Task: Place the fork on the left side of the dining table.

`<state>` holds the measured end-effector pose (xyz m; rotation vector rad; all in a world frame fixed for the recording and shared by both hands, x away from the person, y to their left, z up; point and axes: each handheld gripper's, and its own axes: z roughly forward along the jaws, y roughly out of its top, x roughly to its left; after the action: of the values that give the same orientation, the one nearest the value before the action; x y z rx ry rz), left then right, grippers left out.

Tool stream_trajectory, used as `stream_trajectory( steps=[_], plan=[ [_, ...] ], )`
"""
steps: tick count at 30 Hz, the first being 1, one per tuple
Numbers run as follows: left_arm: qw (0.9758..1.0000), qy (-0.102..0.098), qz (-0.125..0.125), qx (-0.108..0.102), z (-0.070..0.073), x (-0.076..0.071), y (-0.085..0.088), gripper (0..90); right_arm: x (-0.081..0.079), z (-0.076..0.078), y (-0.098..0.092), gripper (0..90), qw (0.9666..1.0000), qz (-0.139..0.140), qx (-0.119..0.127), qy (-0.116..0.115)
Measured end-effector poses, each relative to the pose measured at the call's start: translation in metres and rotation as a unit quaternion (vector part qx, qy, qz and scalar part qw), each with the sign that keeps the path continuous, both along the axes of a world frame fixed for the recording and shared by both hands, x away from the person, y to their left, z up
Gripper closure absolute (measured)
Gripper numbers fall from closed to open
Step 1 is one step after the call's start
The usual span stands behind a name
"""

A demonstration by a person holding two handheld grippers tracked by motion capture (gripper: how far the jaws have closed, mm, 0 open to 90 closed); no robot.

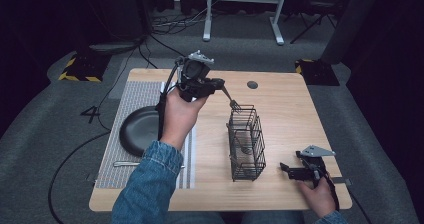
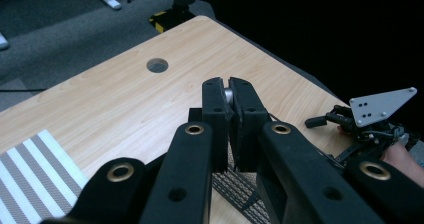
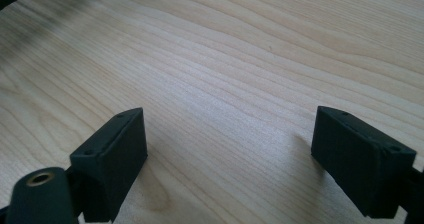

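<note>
One piece of cutlery looks already stowed: something like a utensil stands inside the wire caddy (image 1: 246, 143), which sits upright near the middle of the counter (image 1: 285, 109), toward its near edge. A second piece, a fork (image 1: 231, 102), is on its way; the left claw (image 1: 220, 85) is pressed together on its handle and holds it tilted, tines downward, just above the caddy's far rim and not yet inside. In the left gripper view a sliver of metal shows between the closed jaws. By my reading the job is to load cutlery into the caddy, and it is partly done. What seems left is a knife (image 1: 131, 163) lying on the striped placemat (image 1: 117, 156) near the left edge, beside the dark plate (image 1: 137, 130). The right claw (image 1: 286, 170) rests spread and empty near the near right corner.
</note>
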<state>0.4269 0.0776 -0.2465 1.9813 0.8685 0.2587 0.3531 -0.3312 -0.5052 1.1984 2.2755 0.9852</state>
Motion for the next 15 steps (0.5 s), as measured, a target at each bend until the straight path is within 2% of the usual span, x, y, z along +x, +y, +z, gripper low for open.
stream_trajectory(
  steps=[9,15],
  plan=[
    [0.9999,-0.003,0.007,-0.014,0.017,0.006,0.013,86.8,0.000,0.000,0.000,14.8,1.0000,-0.001,0.000,0.000],
    [0.9996,-0.007,0.018,-0.018,0.022,0.009,0.023,86.8,0.000,0.000,0.000,14.8,1.0000,-0.001,0.000,0.000]
  ],
)
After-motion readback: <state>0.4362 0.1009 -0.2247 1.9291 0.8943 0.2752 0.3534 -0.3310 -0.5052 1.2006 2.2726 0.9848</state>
